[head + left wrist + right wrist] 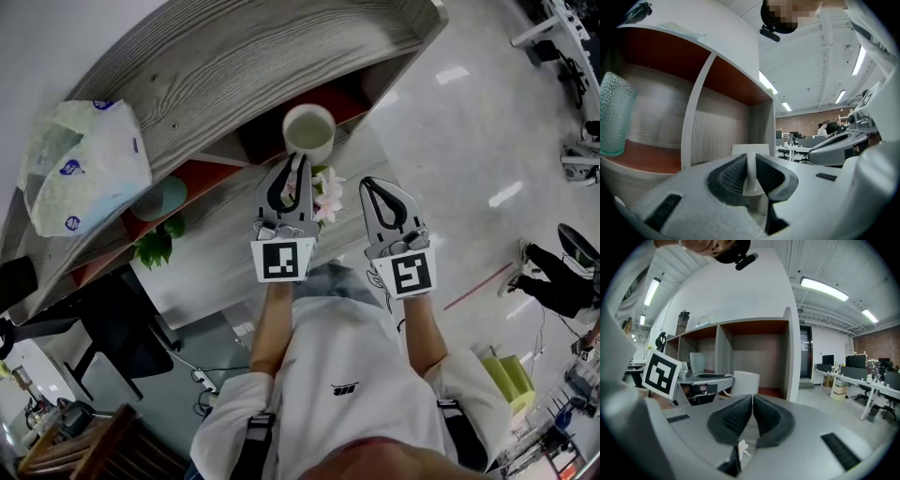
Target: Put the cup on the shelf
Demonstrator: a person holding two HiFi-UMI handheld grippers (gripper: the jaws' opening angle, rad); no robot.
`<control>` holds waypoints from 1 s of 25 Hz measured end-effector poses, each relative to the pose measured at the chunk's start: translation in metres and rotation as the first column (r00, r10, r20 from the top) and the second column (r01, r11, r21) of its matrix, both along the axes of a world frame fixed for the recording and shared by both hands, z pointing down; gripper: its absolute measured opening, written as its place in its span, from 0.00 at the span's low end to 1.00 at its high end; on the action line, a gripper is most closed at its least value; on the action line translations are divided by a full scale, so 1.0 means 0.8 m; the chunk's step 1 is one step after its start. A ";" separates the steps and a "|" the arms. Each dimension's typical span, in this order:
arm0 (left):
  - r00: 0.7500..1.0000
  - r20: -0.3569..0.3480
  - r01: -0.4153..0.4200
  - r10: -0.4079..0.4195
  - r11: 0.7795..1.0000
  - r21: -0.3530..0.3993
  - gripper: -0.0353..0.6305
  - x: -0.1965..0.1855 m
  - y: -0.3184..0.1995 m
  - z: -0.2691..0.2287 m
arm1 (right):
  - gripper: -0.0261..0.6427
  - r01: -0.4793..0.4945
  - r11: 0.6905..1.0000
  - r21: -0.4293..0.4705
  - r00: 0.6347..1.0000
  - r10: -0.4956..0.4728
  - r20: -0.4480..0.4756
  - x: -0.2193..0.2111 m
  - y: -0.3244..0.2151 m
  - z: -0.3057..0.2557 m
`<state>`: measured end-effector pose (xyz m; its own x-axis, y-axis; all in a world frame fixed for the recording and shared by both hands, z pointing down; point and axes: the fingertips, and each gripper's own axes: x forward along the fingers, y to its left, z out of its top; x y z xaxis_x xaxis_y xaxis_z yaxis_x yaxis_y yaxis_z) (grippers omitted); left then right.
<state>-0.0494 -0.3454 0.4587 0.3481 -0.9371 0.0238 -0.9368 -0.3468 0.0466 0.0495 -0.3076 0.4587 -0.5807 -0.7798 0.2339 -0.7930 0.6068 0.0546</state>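
Wood-grain shelf (234, 56) fills upper frame — white cup (308, 133) at its open front, top centre, wall pinched in left gripper (298, 161) jaws. Right gripper (368, 186) jaws closed, empty — open floor (469, 141) at right.

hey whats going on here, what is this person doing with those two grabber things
A person holds a gripper in each hand and faces a wooden shelf. The left gripper is clamped on the wall of a white cup, held in front of the shelf's open compartments and not yet let go. The right gripper is shut and empty beside it. A pale green glass stands in another compartment.
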 end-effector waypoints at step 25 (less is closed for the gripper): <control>0.994 0.090 0.065 -0.061 0.997 -0.043 0.15 -0.001 -0.045 0.024 | 0.08 -0.004 1.000 -0.002 1.000 0.004 0.009 -0.007 -0.017 0.003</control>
